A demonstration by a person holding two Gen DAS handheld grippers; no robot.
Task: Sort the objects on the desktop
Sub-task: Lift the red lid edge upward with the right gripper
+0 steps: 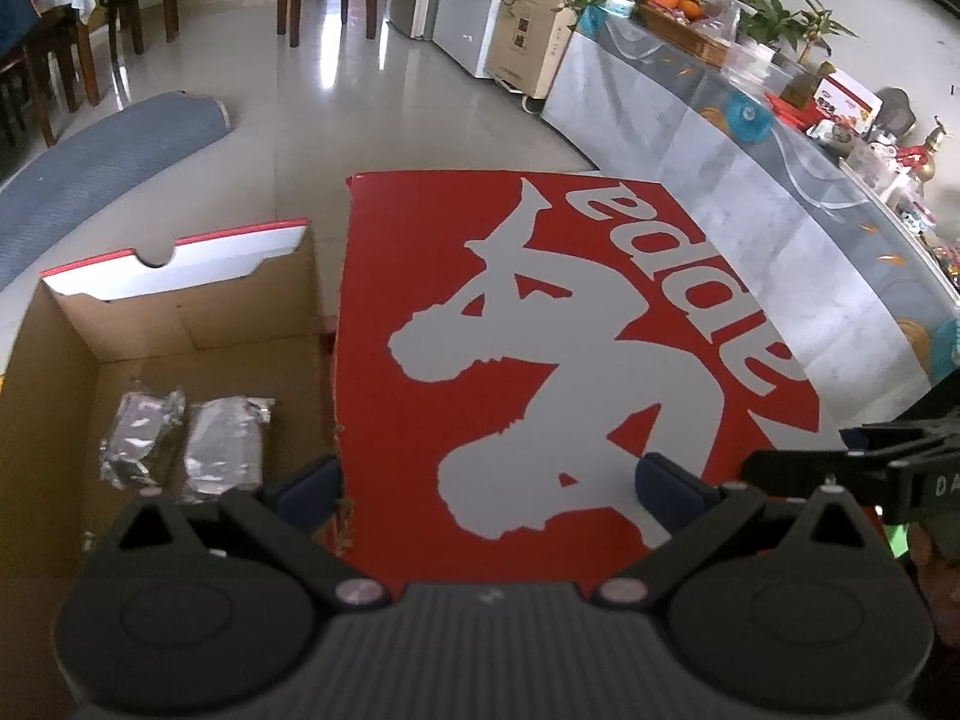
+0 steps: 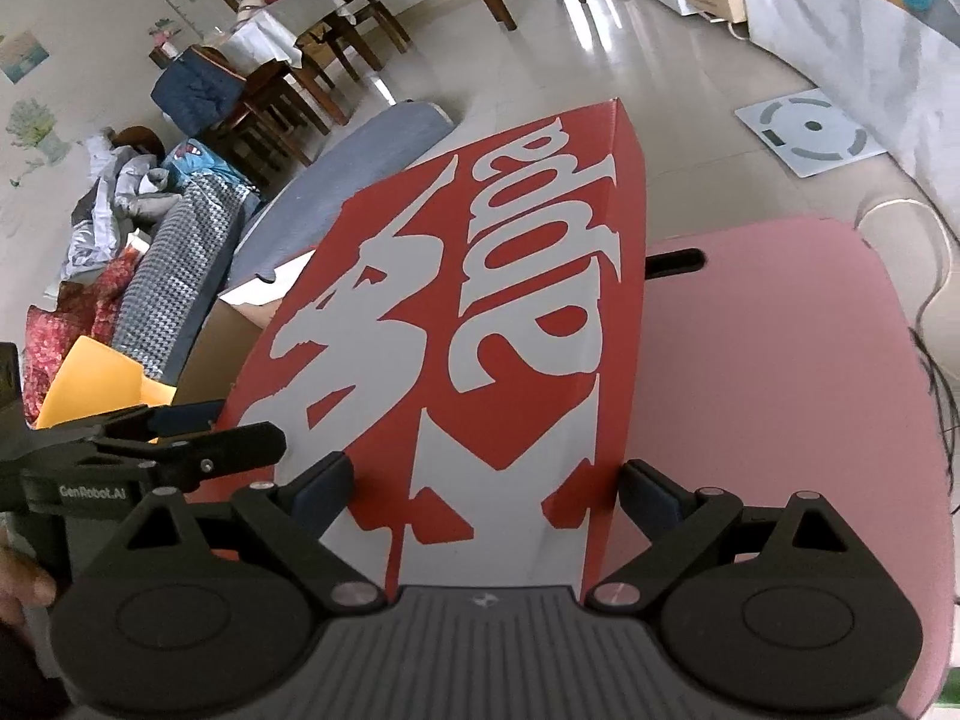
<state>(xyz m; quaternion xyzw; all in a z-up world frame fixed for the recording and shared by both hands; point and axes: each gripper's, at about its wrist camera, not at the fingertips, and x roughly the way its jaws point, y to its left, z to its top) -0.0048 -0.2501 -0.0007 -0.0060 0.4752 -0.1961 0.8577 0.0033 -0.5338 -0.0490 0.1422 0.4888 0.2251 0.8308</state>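
A red box lid [image 1: 576,360] with a grey figure and lettering lies in front of both grippers; it also shows in the right wrist view [image 2: 480,330]. My left gripper [image 1: 489,483] is open, its fingers spread across the lid's near end, the left finger at the lid's left edge. My right gripper [image 2: 486,486] is open, one finger on each side of the lid's near end. An open cardboard box [image 1: 66,372] left of the lid holds two foil-wrapped packets [image 1: 186,444]. The right gripper's side shows in the left view [image 1: 852,468].
The lid's right part lies over a pink table [image 2: 780,390]. A marble-fronted counter [image 1: 750,180] with fruit and clutter runs on the right. A grey mat [image 1: 102,162], dining chairs, a white floor scale [image 2: 807,132] and a yellow item [image 2: 96,384] are around.
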